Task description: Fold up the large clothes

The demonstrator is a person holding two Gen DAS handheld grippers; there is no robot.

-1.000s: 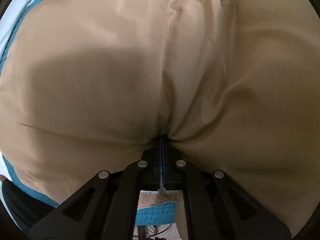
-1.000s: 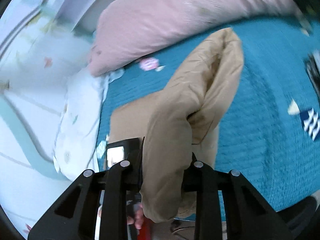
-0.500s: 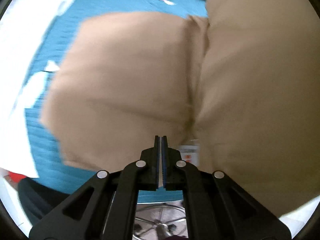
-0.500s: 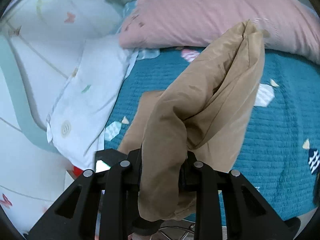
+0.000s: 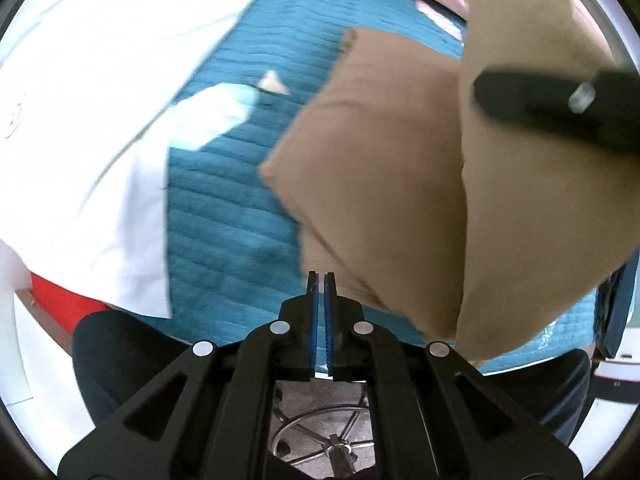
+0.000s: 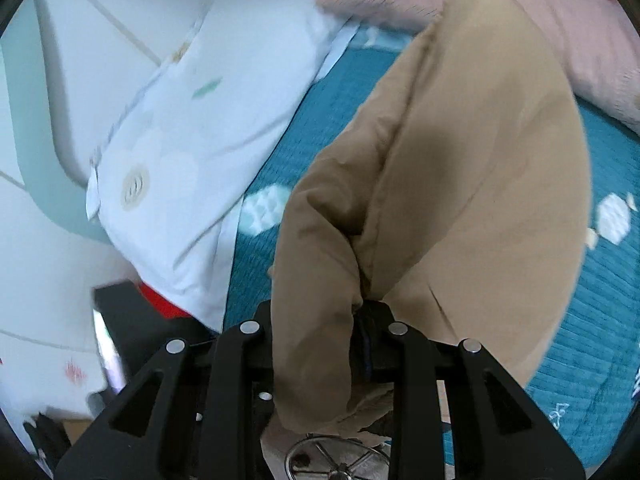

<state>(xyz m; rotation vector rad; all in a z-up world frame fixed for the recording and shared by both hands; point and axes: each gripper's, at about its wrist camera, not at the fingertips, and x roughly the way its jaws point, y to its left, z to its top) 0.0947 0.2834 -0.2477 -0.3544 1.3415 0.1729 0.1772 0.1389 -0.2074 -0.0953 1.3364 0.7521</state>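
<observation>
A large tan garment (image 5: pixel 384 168) lies partly on the teal bedspread (image 5: pixel 224 208) and partly hangs lifted at the right. My left gripper (image 5: pixel 321 280) is shut and empty, just left of the garment's near edge. My right gripper (image 6: pixel 362 312) is shut on the tan garment (image 6: pixel 460 168) and holds a bunched fold of it up above the bed; the cloth drapes over its fingers. The right gripper's black body shows in the left wrist view (image 5: pixel 560 108) in front of the hanging cloth.
A white pillow (image 6: pixel 192 128) lies at the left on the bed, a pink pillow (image 6: pixel 520 8) at the back. The bed's near edge (image 5: pixel 240 328) is below, with a chair base (image 5: pixel 332 440) and a red object (image 5: pixel 64 304) on the floor side.
My left gripper has let go of the garment and drawn back to the left. My right gripper keeps its hold and has lifted the cloth.
</observation>
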